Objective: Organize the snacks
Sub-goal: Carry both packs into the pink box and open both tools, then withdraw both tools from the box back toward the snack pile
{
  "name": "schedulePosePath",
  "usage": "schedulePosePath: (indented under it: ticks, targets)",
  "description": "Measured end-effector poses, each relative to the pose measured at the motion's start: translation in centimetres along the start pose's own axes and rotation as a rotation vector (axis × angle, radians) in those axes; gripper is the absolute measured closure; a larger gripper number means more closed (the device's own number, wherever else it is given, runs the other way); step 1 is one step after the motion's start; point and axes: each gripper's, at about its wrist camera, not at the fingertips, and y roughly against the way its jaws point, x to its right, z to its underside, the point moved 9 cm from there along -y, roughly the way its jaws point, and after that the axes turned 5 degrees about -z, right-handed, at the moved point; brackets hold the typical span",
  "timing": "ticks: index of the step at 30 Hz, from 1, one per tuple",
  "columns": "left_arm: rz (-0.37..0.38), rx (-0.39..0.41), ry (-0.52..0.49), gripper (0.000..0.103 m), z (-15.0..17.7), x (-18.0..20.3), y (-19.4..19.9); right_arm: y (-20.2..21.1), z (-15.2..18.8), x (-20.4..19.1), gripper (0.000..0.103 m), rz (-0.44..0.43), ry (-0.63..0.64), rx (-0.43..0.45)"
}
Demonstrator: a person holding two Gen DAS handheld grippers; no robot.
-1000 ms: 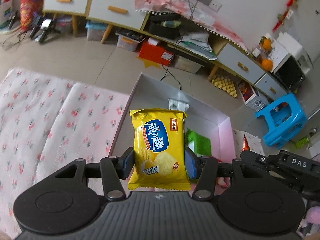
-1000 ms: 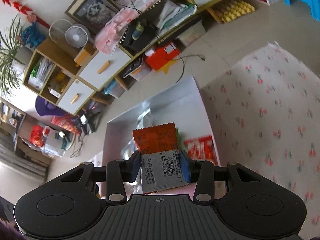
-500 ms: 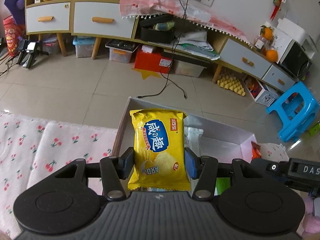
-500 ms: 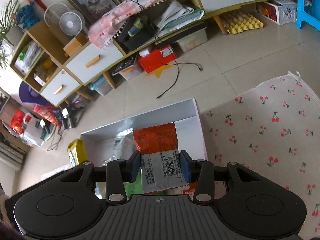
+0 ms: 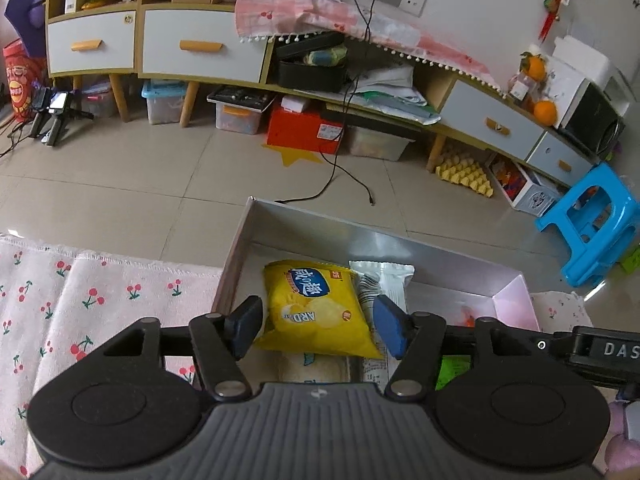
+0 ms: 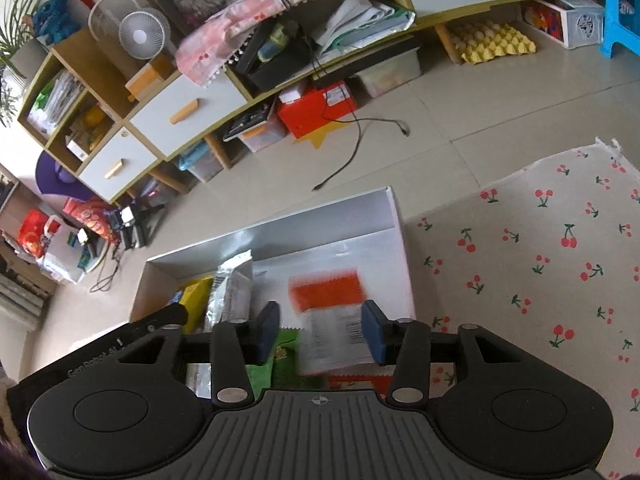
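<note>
An open grey box point(image 5: 360, 232) lies on the floor beside a cherry-print cloth. My left gripper point(image 5: 316, 328) hangs over the box's left end, its jaws opening. The yellow chip bag point(image 5: 320, 308) lies loose between them, down in the box, and neither pad presses on it. My right gripper point(image 6: 320, 332) is over the right part of the box point(image 6: 280, 224), its jaws opening too. The orange-and-white packet point(image 6: 328, 312) is blurred between them and clear of the left pad. The yellow bag point(image 6: 196, 300) shows at the left in this view.
In the box lie a silver-white packet point(image 5: 382, 280), a green packet point(image 6: 276, 364) and a red one point(image 6: 352, 382). The cherry cloth point(image 6: 540, 260) flanks the box on both sides. A black cable point(image 5: 332, 184) trails on the tiles; a blue stool point(image 5: 592, 220) stands right.
Both grippers sank toward the box and their jaws spread. The yellow bag left the left pads and dropped into the box. The orange packet is slipping out of the right jaws.
</note>
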Motion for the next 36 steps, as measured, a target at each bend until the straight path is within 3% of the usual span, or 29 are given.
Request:
schedulePosePath:
  ticks: [1,18,29,36]
  targets:
    - [-0.002,-0.001,0.001,0.042,0.0,0.0,0.1,0.1,-0.1,-0.1,0.045,-0.002,-0.004,0.004]
    - [-0.005,0.028,-0.002,0.020,1.1,0.2,5.3,5.1,1.1,-0.8,0.035,0.011,0.006,0.025]
    - [-0.032,0.019,-0.036,0.011,3.5,0.5,8.6,8.3,4.7,-1.8,0.035,0.036,0.040,-0.005]
    - [-0.052,0.010,-0.049,0.009,5.0,-0.1,10.3,10.5,7.1,-2.4,0.028,0.062,0.094,-0.020]
